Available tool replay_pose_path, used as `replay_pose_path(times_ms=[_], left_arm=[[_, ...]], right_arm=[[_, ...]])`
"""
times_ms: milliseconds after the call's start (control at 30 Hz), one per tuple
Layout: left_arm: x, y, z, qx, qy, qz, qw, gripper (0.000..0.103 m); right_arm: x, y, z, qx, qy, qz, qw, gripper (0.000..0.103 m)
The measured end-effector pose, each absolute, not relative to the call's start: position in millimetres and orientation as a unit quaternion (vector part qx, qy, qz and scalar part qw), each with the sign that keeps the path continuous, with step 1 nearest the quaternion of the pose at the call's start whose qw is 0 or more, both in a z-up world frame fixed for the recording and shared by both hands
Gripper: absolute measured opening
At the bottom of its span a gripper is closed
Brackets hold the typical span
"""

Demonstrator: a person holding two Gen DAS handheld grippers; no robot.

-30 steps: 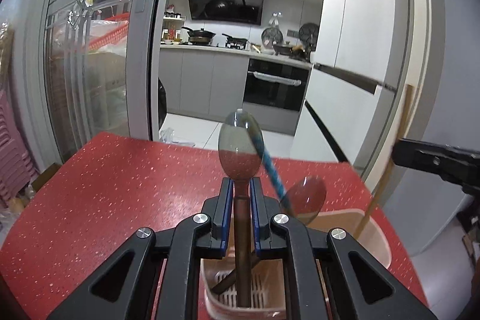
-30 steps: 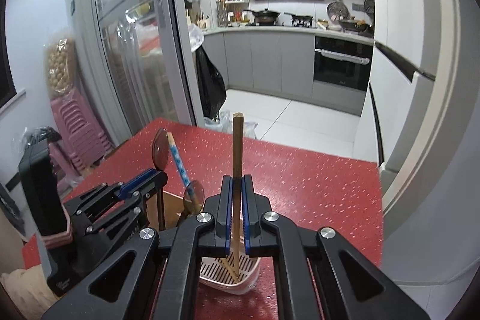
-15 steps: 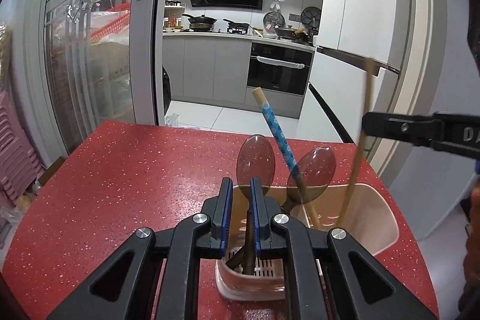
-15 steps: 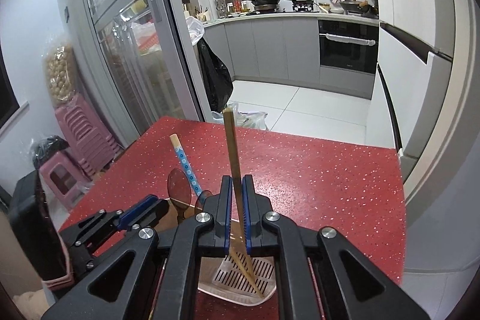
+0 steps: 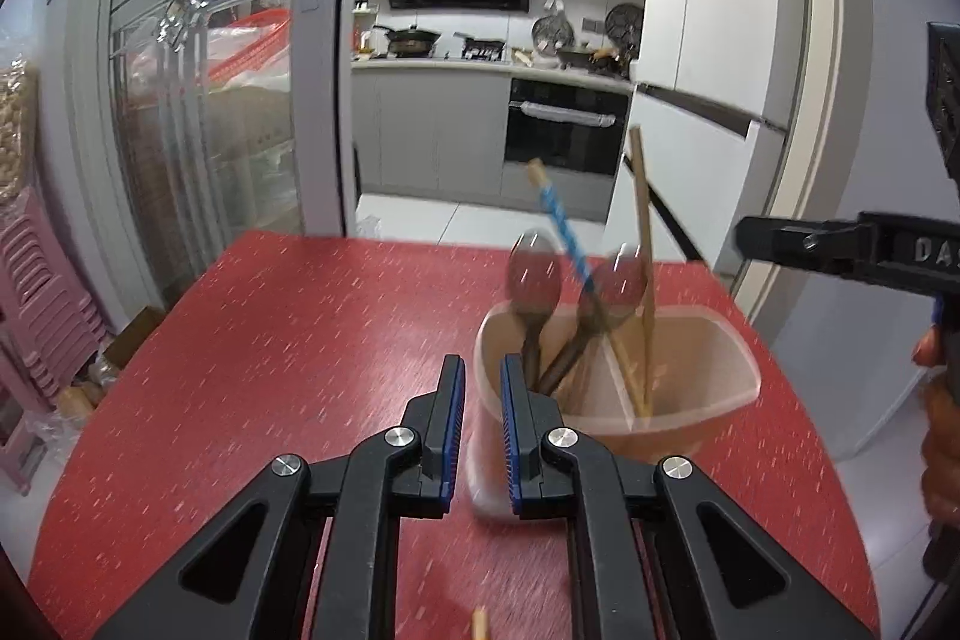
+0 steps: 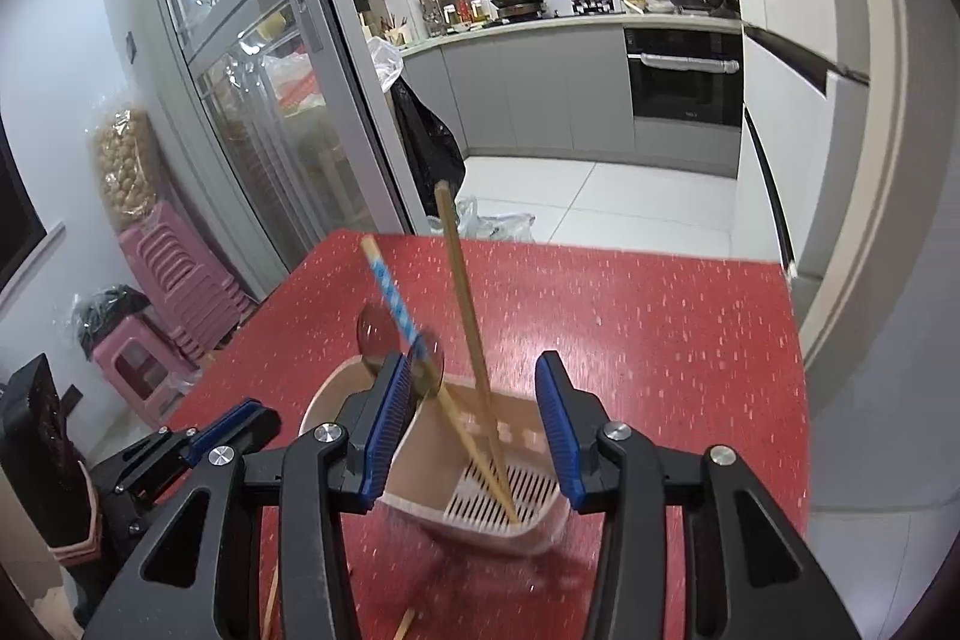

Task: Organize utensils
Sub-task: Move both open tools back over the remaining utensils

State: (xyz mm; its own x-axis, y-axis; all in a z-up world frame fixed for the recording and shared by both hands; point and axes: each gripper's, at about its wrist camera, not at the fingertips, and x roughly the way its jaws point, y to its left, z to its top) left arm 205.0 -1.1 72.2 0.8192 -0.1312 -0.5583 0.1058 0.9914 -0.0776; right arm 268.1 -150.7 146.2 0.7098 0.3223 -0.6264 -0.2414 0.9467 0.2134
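On the red speckled table stands a beige plastic utensil holder, split into two compartments by a thin inner wall. In the left-wrist view its left compartment holds two dark spoons, bowls up and handles down, leaning a little apart, with a blue-patterned chopstick slanting up and to the left between them. A plain wooden chopstick stands nearly upright in the right compartment, its tip down at the bottom; a second pale stick lies slanted beside it.

The left gripper hovers just near of the holder's left end, its blue-padded jaws a small gap apart and holding nothing. The right gripper sits over the near side of the holder, its jaws spread wide with nothing between the pads; in its view the wooden chopstick rises from the slotted floor of the compartment, free of both pads, and the blue-patterned chopstick leans off to the left by a spoon bowl.

A wooden stick end shows at the near edge of the table, below the left gripper. Motion blur softens the holder and table surface.
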Motion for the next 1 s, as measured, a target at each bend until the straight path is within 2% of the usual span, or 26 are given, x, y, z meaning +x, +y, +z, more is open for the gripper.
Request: replay_pose_path(times_ms=[267,533,567,600,633,733,1000], left_arm=[[158,34,34,-0.032,0.365,-0.019,0.930,0.037],[115,64,-5,-0.054,0.412,0.001,0.910,0.038],[111,67,-10,-0.057,0.416,0.001,0.908,0.051],[106,70,-14,-0.059,0.420,0.003,0.905,0.073],[104,71,-16,-0.059,0.423,0.007,0.904,0.103],[90,76,-20,-0.055,0.411,0.016,0.910,0.103],[91,88,-45,-0.058,0.457,0.028,0.887,0.103]], right_arm=[[217,-149,121,0.091,0.386,0.164,0.903,0.051],[171,-140,58,0.123,0.474,0.162,0.857,0.052],[166,-140,49,0.123,0.485,0.160,0.851,0.052],[162,-139,42,0.123,0.495,0.158,0.846,0.052],[157,-138,35,0.123,0.504,0.155,0.841,0.052],[142,-139,17,0.121,0.524,0.147,0.830,0.055],[113,-137,-17,0.109,0.564,0.120,0.810,0.055]])
